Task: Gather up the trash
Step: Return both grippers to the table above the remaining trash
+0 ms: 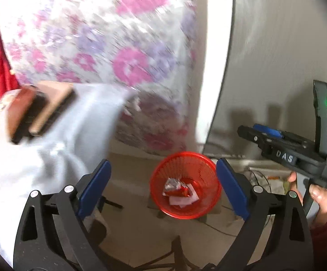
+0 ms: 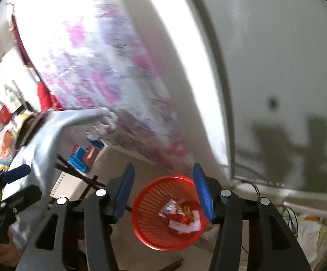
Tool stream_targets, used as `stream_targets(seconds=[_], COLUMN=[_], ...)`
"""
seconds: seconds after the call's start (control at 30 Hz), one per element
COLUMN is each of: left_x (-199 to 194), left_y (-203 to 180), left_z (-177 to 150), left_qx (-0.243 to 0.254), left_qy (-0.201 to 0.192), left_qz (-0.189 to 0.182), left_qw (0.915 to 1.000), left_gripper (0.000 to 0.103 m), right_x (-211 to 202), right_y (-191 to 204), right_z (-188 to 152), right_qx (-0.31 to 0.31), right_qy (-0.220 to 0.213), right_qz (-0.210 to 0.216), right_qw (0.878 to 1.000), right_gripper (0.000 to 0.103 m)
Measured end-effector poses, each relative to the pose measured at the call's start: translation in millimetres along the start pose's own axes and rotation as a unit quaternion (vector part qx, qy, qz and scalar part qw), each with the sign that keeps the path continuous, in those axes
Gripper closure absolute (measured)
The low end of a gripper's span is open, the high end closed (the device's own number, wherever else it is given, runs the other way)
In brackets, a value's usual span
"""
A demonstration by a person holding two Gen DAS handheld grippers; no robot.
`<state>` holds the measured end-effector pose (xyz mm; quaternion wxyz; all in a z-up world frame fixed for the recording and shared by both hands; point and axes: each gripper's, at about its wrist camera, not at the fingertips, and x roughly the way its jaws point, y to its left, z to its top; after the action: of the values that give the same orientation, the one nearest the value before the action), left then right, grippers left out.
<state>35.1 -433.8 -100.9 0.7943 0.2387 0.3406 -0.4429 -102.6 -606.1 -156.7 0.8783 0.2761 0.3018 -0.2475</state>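
Blue-padded jaws of the left hand-held gripper (image 1: 163, 185) stand wide apart with nothing between them; the round red plastic mesh basket (image 1: 185, 187) lies on the floor beyond, framed in the gap. Jaws of the right hand-held gripper (image 2: 162, 193) are partly open and likewise empty, with the same basket (image 2: 170, 212) seen between and behind the pads. Task items, crumpled red-and-silver wrappers and white paper scraps (image 1: 180, 190), rest inside the basket. No further trash can be made out on the floor; both views are blurred.

Hazards, as a judgement:
- Low pass of either gripper may strike the light basket rim and tip it, spilling the collected scraps
- Loose pale grey cloth (image 1: 50, 135) hanging at the left may snag a jaw
- Thin black cables (image 2: 292, 216) near the wall may catch on a finger
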Motion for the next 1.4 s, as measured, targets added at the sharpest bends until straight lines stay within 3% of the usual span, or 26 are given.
stream_targets(seconds=[0.23, 0.5, 0.8, 1.17, 1.4], left_x=[-60, -138, -192, -240, -259], left_y=[36, 80, 125, 169, 204], left_z=[-7, -38, -82, -142, -175], left_qx=[-0.038, -0.074, -0.133, -0.185, -0.241], left_qy=[-0.059, -0.139, -0.169, -0.194, -0.198], left_qz=[0.060, 0.157, 0.202, 0.250, 0.249], left_qw=[0.9957, 0.9749, 0.9556, 0.9304, 0.9169], left_gripper=[0.009, 0.007, 0.007, 0.007, 0.007], right_x=[-26, -55, -91, -110, -112], right_y=[67, 144, 238, 335, 379], right_z=[10, 16, 3, -35, -58], right_qx=[-0.070, -0.136, -0.208, -0.293, -0.325], right_qy=[-0.024, -0.042, -0.050, -0.031, -0.009], right_qz=[0.040, 0.091, 0.139, 0.156, 0.175], right_qw=[0.996, 0.986, 0.967, 0.943, 0.929], right_gripper=[0.042, 0.034, 0.019, 0.015, 0.014])
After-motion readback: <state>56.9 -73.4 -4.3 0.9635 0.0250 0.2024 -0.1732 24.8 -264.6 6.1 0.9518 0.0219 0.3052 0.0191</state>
